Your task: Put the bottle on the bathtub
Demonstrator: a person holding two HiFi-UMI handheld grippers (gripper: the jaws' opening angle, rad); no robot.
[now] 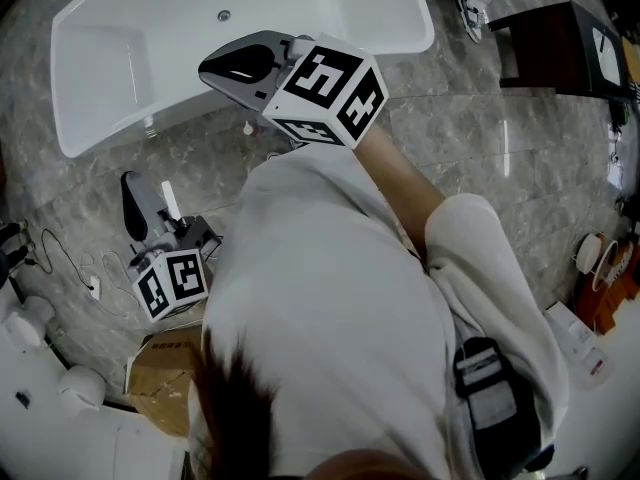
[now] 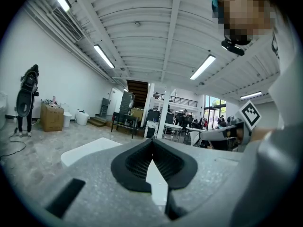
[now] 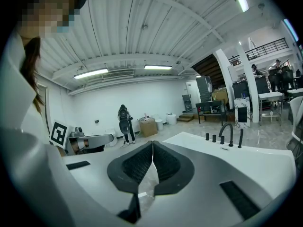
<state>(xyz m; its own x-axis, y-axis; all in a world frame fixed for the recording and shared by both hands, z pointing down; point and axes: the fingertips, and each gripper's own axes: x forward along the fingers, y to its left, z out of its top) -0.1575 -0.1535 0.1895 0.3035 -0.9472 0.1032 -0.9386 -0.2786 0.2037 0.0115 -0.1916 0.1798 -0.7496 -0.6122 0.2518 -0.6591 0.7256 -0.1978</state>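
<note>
The white bathtub (image 1: 100, 58) lies on the marble floor at the top of the head view, and shows beyond the jaws as the bathtub (image 3: 236, 155), with black taps (image 3: 228, 134) on its rim. My right gripper (image 1: 228, 68) hovers over the tub's near edge, shut with nothing between its pads; the same gripper (image 3: 152, 145) shows its jaws meeting at the tips. My left gripper (image 1: 130, 196) is held lower left over the floor, also shut and empty, its tips touching (image 2: 152, 144). I see no bottle in any view.
A dark wooden stool (image 1: 560, 43) stands at the top right. A cardboard box (image 1: 165, 368), floor cables (image 1: 70, 263) and white fixtures (image 1: 30, 368) sit at the lower left. A person (image 3: 125, 124) stands far off by the wall.
</note>
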